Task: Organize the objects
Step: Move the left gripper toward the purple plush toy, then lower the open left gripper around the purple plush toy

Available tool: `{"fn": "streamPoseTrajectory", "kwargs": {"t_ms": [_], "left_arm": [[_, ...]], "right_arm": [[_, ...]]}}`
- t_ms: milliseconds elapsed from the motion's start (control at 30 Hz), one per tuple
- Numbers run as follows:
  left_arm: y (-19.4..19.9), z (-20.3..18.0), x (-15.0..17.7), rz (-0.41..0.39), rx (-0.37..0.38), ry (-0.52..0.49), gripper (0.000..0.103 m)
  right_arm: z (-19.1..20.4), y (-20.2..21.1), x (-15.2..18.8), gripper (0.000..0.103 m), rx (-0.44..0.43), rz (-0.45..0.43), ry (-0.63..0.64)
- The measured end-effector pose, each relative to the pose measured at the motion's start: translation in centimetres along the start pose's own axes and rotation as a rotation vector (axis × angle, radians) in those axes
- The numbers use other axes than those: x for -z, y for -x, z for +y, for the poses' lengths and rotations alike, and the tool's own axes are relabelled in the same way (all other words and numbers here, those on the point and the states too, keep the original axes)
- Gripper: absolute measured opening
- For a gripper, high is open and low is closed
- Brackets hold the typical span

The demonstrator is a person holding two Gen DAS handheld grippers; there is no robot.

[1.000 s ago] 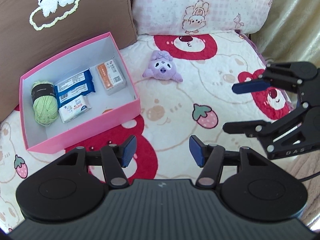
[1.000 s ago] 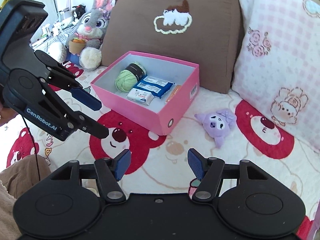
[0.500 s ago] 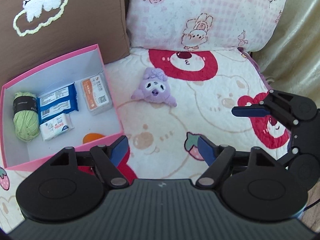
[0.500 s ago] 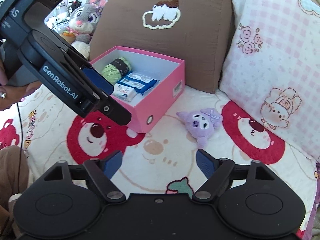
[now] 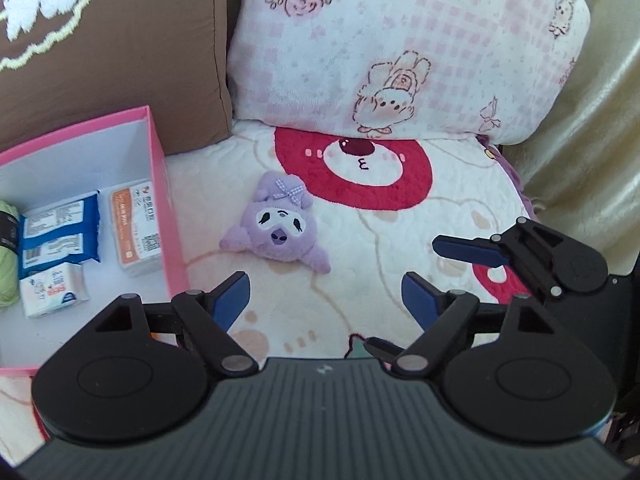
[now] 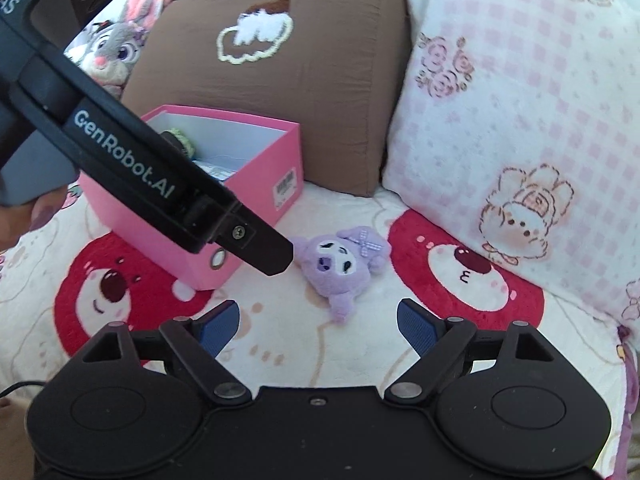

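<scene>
A small purple plush (image 5: 280, 228) (image 6: 340, 264) lies on the bear-print bedspread, just right of the pink box (image 5: 156, 152) (image 6: 264, 200). The box holds green yarn (image 5: 6, 256), a blue packet (image 5: 60, 236), an orange-labelled pack (image 5: 136, 228) and a white tissue pack (image 5: 52, 288). My left gripper (image 5: 324, 286) hovers short of the plush, its jaws opening with nothing between them. My right gripper (image 6: 318, 312) is open and empty, with the plush just beyond its gap. One of the left gripper's fingers (image 6: 260, 252) reaches close to the plush from the left. The right gripper's fingers (image 5: 468, 250) show at the right.
A brown cushion (image 5: 120, 60) stands behind the box and a pink checked pillow (image 5: 400, 60) behind the plush. A grey rabbit toy (image 6: 116, 48) sits at the far left. Beige fabric (image 5: 592, 120) bounds the bed on the right. A hand (image 6: 12, 224) shows at the left edge.
Both grippers have opened wider and come down toward the purple plush. The left gripper has swung right, so the box now sits at the left edge of its view.
</scene>
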State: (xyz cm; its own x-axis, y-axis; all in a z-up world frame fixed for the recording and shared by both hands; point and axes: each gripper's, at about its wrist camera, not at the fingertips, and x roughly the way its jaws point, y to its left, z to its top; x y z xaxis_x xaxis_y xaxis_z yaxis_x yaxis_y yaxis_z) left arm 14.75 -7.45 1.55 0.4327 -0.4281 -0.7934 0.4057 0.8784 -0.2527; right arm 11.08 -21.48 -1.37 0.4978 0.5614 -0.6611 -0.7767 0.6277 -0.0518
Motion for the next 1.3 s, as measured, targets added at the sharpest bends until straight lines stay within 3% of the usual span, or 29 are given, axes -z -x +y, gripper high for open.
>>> {"fn": "streamPoseTrajectory", "kwargs": {"t_ms": [200,300,433,633,733,833,1000,1067,1167,1300], "left_arm": [[-3.9,0.3,-0.3,-0.006,0.015,0.029,0.081],[-5.6,0.1,-0.3,-0.02,-0.016,0.011,0.081],[-7.3,0.1,-0.1,-0.032,-0.034,-0.005,0.079],[-9.3,0.6,-0.1,-0.034,-0.05,0.017,0.075],[-10.1,1.0,0.0,-0.03,-0.045,0.037,0.065],[-10.8,1.6,0.4,-0.022,-0.053,0.066,0.065],[-11.7,2.2,0.8,-0.039,-0.055,0.103,0.064],[-11.9,2.2,0.8,-0.057,-0.067,0.105,0.057],[-12.1,2.5,0.9,-0.078,-0.085,0.101,0.044],[-12.1,3.5,0.9,-0.077,-0.061,0.145,0.039]], "right_arm": [[-0.7,-2.7,1.4,0.089,0.051,-0.024,0.007],[-0.8,-3.8,2.0,0.089,0.062,-0.033,0.033],[-1.0,-5.5,2.3,0.087,0.046,-0.048,0.074],[-2.3,-9.0,2.1,0.082,-0.002,-0.053,0.007],[-2.6,-10.3,2.1,0.074,-0.025,-0.054,-0.013],[-2.9,-10.9,2.1,0.065,-0.052,-0.055,-0.038],[-3.2,-11.9,2.2,0.058,-0.072,-0.051,-0.062],[-3.4,-12.3,2.2,0.045,-0.096,-0.045,-0.072],[-3.4,-12.5,2.1,0.039,-0.096,-0.044,-0.084],[-3.7,-12.5,2.1,0.034,-0.106,-0.035,-0.091]]}}
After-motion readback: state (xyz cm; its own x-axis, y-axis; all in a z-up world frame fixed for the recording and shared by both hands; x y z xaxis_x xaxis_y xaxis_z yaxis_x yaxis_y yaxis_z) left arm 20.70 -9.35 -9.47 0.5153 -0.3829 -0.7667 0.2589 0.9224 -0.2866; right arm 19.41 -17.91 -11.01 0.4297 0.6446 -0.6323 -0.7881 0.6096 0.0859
